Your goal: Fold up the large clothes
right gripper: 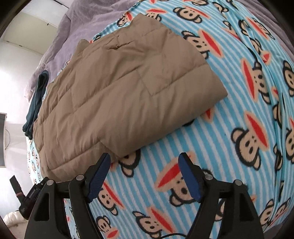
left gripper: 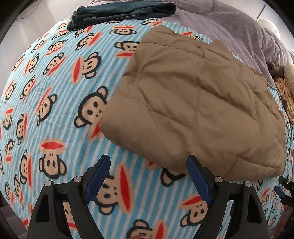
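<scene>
A tan quilted puffer garment (left gripper: 193, 103) lies folded into a thick rectangle on a blue striped monkey-print blanket (left gripper: 55, 110). It also shows in the right wrist view (right gripper: 119, 92). My left gripper (left gripper: 148, 161) is open and empty, hovering just short of the garment's near edge. My right gripper (right gripper: 145, 160) is open and empty, just off the garment's near corner, above the blanket (right gripper: 229, 147). The right gripper's tip shows at the left wrist view's right edge (left gripper: 283, 189).
A folded dark teal garment (left gripper: 117, 12) lies at the blanket's far edge, also in the right wrist view (right gripper: 36, 103). A purple quilt (left gripper: 238, 27) is heaped behind. Cream knitted items (left gripper: 286, 88) sit at the right. A black strapped device (right gripper: 23, 198) lies at lower left.
</scene>
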The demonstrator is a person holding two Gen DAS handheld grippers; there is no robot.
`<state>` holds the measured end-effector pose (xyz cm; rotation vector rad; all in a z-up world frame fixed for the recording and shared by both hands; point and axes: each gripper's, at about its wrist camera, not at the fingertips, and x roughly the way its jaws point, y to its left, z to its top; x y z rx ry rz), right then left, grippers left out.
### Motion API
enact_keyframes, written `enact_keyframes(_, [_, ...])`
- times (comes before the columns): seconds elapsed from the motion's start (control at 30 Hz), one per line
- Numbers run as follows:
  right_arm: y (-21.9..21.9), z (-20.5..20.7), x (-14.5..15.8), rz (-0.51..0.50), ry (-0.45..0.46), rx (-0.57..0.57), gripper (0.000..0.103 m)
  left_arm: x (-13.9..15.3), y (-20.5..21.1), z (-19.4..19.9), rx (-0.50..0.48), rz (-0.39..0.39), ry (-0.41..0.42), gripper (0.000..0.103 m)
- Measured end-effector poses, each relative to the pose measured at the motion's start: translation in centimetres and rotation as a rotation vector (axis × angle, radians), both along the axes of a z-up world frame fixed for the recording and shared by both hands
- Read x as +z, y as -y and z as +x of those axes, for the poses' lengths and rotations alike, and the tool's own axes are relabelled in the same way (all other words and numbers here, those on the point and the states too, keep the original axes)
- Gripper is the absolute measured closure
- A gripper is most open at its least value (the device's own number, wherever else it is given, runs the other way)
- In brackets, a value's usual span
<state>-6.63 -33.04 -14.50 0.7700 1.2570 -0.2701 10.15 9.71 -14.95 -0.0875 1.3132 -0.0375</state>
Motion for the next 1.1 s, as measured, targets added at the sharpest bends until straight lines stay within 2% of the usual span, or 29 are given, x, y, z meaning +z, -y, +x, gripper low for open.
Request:
enact_keyframes(0.07, [-0.2,-0.3,-0.1,0.006,-0.002,-0.003,0.024,0.1,0.3,-0.2,-0.005,0.004,0.002,0.0])
enact_keyframes(0.37, [-0.4,0.3,-0.4,0.041,0.008,0.002,0.021,0.2,1.0,-0.7,-0.02,-0.009,-0.009,0.0])
enact_keyframes(0.43, [-0.5,0.7,-0.6,0.056,0.02,-0.004,0.002,0.1,1.2,-0.8,-0.024,-0.009,-0.014,0.0])
enact_keyframes(0.47, [-0.5,0.6,-0.7,0.068,0.033,-0.01,0.0,0.0,1.2,-0.8,-0.025,-0.009,-0.017,0.0])
enact_keyframes(0.87, [-0.3,-1.1,-2.1,0.176,0.061,-0.071,0.0,-1.0,0.5,-1.3,0.007,-0.04,-0.044,0.0])
enact_keyframes(0.9, [-0.2,-1.3,-2.1,0.18,0.059,-0.076,0.0,-1.1,0.3,-1.4,0.013,-0.062,-0.052,0.0])
enact_keyframes(1.0, [0.1,-1.6,-2.6,0.212,0.048,-0.075,0.0,-1.3,-0.4,-1.7,0.031,-0.197,-0.07,0.0])
enact_keyframes(1.1, [0.7,-1.7,-3.3,0.289,0.049,-0.09,0.0,-1.4,-0.9,-1.8,0.059,-0.324,-0.069,0.0])
